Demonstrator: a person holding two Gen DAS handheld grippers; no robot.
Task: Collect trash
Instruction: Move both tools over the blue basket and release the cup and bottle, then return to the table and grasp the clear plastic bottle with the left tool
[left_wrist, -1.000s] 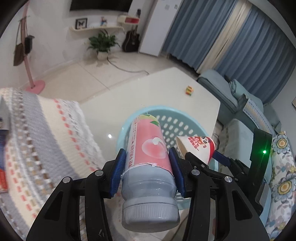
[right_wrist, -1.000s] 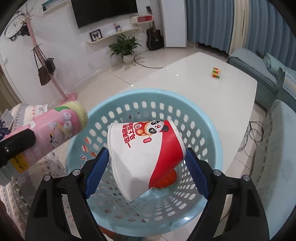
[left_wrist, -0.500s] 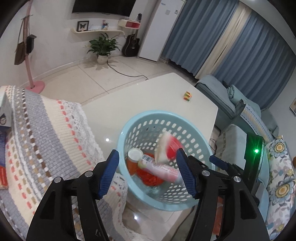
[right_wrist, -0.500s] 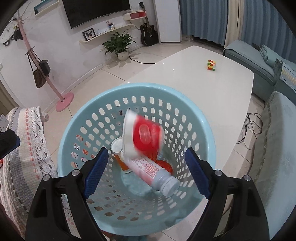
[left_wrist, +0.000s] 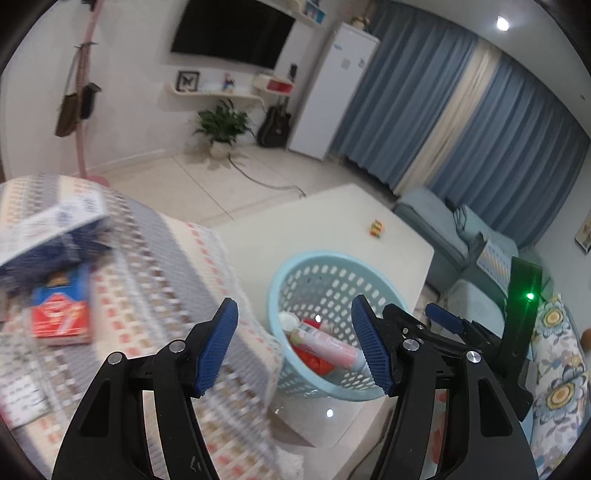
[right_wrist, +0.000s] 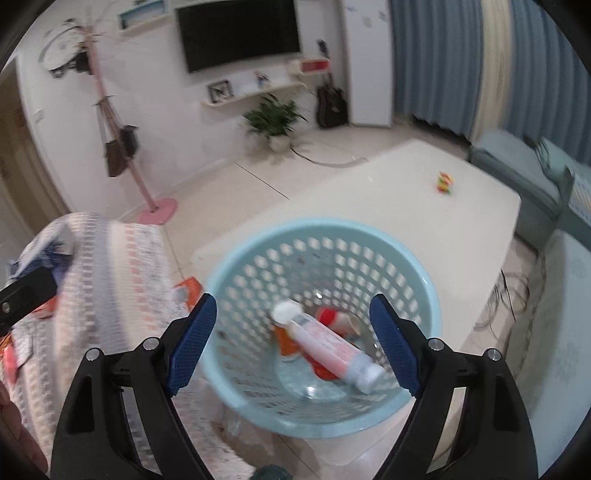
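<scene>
A light blue perforated basket (right_wrist: 258, 258) (left_wrist: 295, 273) stands on the white table. In it lie a pink bottle (right_wrist: 328, 349) (left_wrist: 328, 343), a red-and-white paper cup (right_wrist: 332, 317) and an orange item (right_wrist: 286, 341). My left gripper (left_wrist: 295, 347) is open and empty, above and left of the basket. My right gripper (right_wrist: 291, 341) is open and empty, above the basket's near side. A red-and-blue box (left_wrist: 61, 314) and a white-and-blue carton (left_wrist: 48, 236) lie on the patterned cloth to the left, blurred.
The patterned knitted cloth (left_wrist: 155, 266) (right_wrist: 110, 273) covers the table's left part. A small coloured cube (left_wrist: 376, 228) (right_wrist: 445, 182) sits far on the white table (right_wrist: 369, 192). A blue sofa (left_wrist: 461, 236) stands to the right, a pink coat stand (right_wrist: 147, 192) on the floor behind.
Both grippers opened and dropped the pink bottle and the paper cup into the basket. Both have since pulled back and swung left, so the cloth and boxes come into view.
</scene>
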